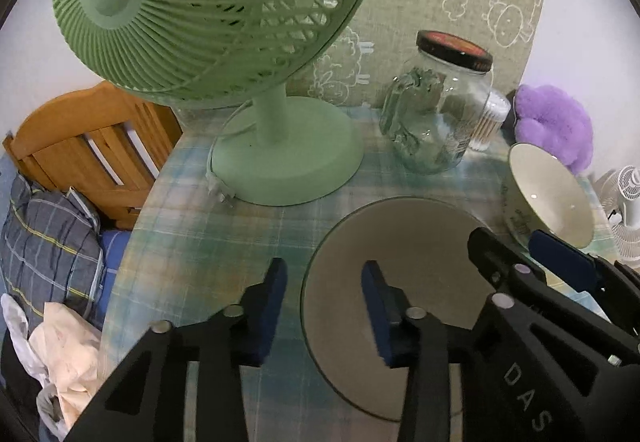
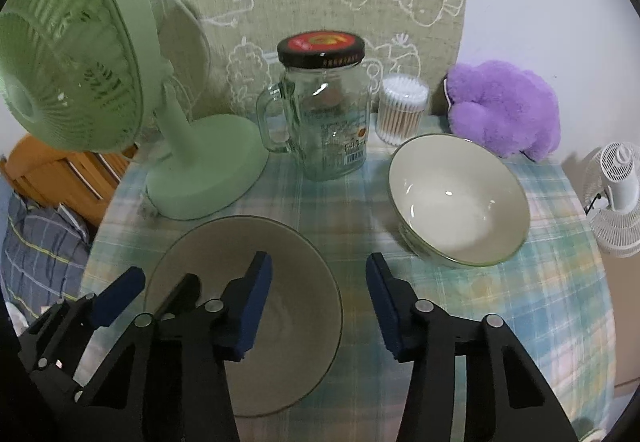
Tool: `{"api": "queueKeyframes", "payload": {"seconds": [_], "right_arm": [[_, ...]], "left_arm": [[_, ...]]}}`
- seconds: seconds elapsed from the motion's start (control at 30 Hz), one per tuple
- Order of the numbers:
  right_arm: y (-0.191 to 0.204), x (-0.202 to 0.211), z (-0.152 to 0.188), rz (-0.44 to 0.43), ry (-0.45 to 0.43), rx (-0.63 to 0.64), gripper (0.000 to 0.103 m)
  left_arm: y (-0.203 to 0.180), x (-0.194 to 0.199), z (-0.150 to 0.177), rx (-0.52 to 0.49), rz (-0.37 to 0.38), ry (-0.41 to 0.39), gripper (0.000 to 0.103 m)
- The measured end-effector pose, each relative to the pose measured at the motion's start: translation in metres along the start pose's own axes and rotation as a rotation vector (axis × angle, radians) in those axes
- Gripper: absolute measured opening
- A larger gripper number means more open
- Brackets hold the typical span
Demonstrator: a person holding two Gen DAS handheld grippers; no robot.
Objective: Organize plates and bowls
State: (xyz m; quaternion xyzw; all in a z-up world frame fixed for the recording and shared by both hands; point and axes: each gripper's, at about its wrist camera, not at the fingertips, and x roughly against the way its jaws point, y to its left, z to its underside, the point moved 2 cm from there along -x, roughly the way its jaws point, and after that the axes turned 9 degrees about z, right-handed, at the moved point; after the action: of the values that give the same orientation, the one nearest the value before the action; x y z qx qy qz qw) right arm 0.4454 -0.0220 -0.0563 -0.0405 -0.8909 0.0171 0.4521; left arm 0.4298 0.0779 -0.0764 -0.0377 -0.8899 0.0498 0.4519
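On the near side of the table (image 2: 520,302), with its pale plaid cloth, both pairs of tongs hang wide apart and hold nothing. The left tongs (image 1: 324,312) straddle the left rim of the grey plate (image 1: 416,250), one blue pad above the cloth and the other above the plate; whether either touches cannot be told. The right tongs (image 2: 320,308) hover beside them, left pad over the plate's right half and right pad over bare cloth (in the right wrist view the left tongs show at the near left, over the plate's left edge). The plate lies flat on the near-centre of the table.

Just right of it and slightly farther stands the white bowl (image 2: 458,198), upright on the cloth, apart from the plate.

Farther back, in the middle, stands a glass jar (image 2: 322,110) with a handle and a black lid. Just to its right is a clear tub of cotton swabs (image 2: 402,110), and farther right a purple plush (image 2: 504,110). At the far left stands a green fan (image 1: 224,22), its round base on the cloth. A small white fan (image 2: 616,198) stands beyond the table's right edge.
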Motion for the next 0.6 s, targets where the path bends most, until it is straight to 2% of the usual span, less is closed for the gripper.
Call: {"api": "queueKeyframes", "payload": {"seconds": [0.03,0.17,0.27,0.37,0.6], "right_arm": [[0.001,-0.003,0.000,-0.003,0.004,0.003,0.043],[0.004,-0.016,0.000,-0.010,0.032,0.014,0.032],[0.004,-0.021,0.002,-0.011,0.036,0.011,0.030],[0.002,-0.022,0.002,0.017,0.032,0.009,0.022],[0.003,-0.023,0.002,0.018,0.024,0.019,0.022]], "left_arm": [[0.001,-0.003,0.000,0.003,0.002,0.006,0.032],[0.004,-0.014,0.001,0.015,-0.008,0.033,0.018],[0.004,-0.016,0.002,0.007,-0.009,0.032,0.018],[0.002,-0.016,0.002,0.000,-0.016,0.023,0.018],[0.002,-0.016,0.003,-0.005,-0.017,0.018,0.018]]}}
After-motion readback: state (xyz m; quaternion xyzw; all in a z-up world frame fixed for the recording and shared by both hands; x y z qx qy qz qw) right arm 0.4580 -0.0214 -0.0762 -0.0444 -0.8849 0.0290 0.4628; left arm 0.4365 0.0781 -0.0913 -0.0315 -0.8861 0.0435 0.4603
